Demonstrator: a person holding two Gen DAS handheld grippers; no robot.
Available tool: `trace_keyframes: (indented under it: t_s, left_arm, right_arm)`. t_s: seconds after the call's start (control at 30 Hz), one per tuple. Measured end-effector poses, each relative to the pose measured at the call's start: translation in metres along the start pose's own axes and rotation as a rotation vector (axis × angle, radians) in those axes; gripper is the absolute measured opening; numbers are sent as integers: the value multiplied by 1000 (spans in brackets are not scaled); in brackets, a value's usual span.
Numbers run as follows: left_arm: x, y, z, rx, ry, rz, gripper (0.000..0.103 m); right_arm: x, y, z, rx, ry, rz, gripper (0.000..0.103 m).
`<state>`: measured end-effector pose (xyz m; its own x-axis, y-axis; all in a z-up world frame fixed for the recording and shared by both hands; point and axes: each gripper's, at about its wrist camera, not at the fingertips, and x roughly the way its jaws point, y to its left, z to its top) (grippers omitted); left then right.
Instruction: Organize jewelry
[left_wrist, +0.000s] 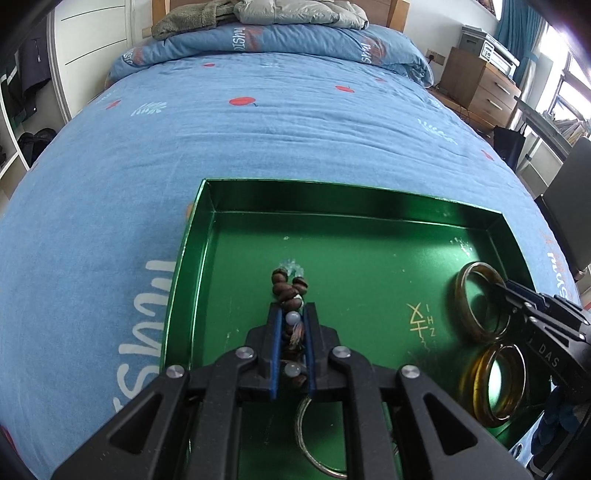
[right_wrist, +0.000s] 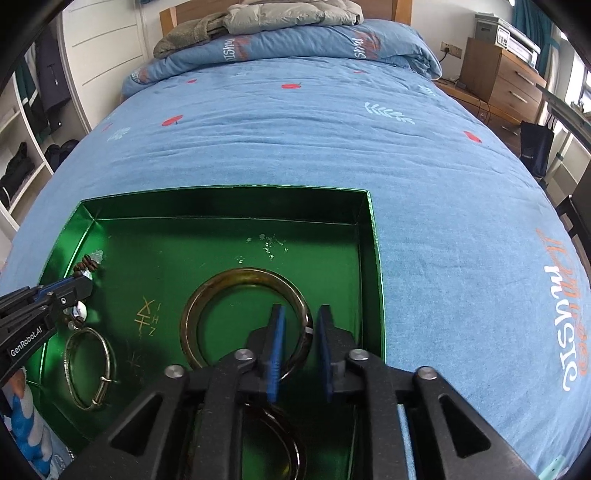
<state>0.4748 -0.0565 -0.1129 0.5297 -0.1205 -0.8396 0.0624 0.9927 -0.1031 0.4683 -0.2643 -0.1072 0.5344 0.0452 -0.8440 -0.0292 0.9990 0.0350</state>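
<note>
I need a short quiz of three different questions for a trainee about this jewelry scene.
1. True or false: the left hand-held gripper is shut on the beaded bracelet.
2. Which item lies between the fingers of the right hand-held gripper?
A. amber bangle
B. thin wire bangle
3. Fill in: all the jewelry lies in the ___ tray.

Key: 1 true; 2 A; 3 green.
</note>
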Motion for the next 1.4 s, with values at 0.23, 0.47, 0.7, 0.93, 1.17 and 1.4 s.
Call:
trace_keyframes:
  t_s: [0.23,0.47,0.7,0.93,1.17,1.4]
  left_arm:
    - [-32,2,2,3,-47,-8,12]
    - [-95,6,-6,17,-131,-14,12]
    - [-161,15,-26,35,-177,-6,12]
    - [-215,23,-69,45,-200,9,12]
    - [-247,31,-128,36,-175,-28,19]
    - [-273,28,-175,46,-192,-53,32]
  right_arm:
    - [-30,1,-6,13,-63,14,30]
    - [-94,-2,-27,14,-148,35,33]
    - [-161,-14,-59,48,-225,51,35]
    - [-216,-30,-96,85,-281,80,35]
    - [-260,-40,-144,104,-312,95,35]
    - [-291,-49,-184,105,-336,100,36]
